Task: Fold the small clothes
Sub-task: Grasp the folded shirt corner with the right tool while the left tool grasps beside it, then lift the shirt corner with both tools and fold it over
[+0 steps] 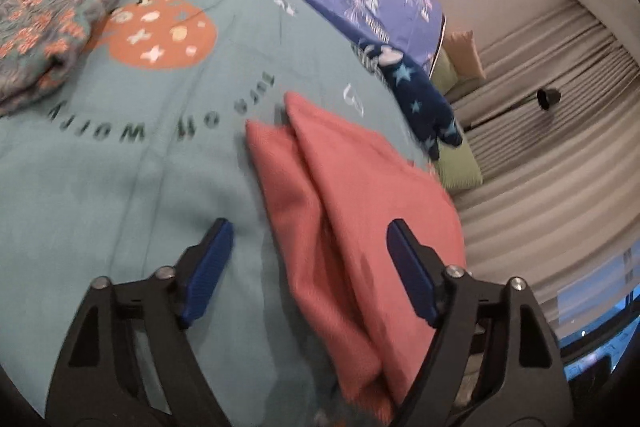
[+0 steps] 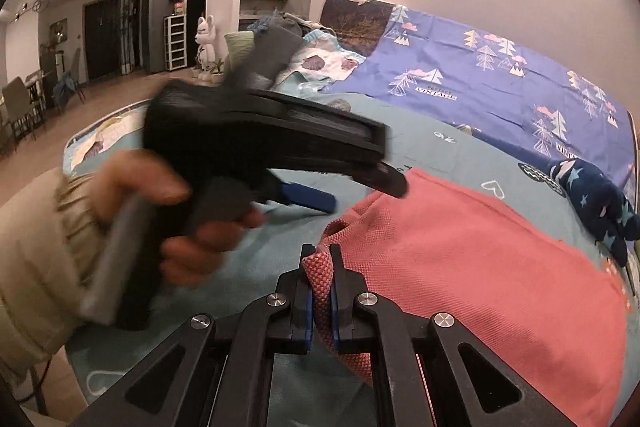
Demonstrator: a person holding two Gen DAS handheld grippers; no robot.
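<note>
Far left on the teal printed bedsheet (image 1: 132,179): a grey-and-orange patterned garment (image 1: 52,27) already folded into a bundle, so one piece looks done; centre-right, the salmon-pink knit garment (image 1: 360,195) lies on the sheet part-folded, doubled in loose overlapping layers with creases unsmoothed; left gripper (image 1: 310,269) hangs over its near edge, jaws wide apart, holding nothing; right gripper (image 2: 321,267) clamped tight on a bunched corner of the pink knit; dark blue star-print cloth (image 2: 600,199) at far right lies crumpled, seemingly yet to fold.

Dim warm ceiling light, wall glare, motion blur, fisheye-warped edges.
</note>
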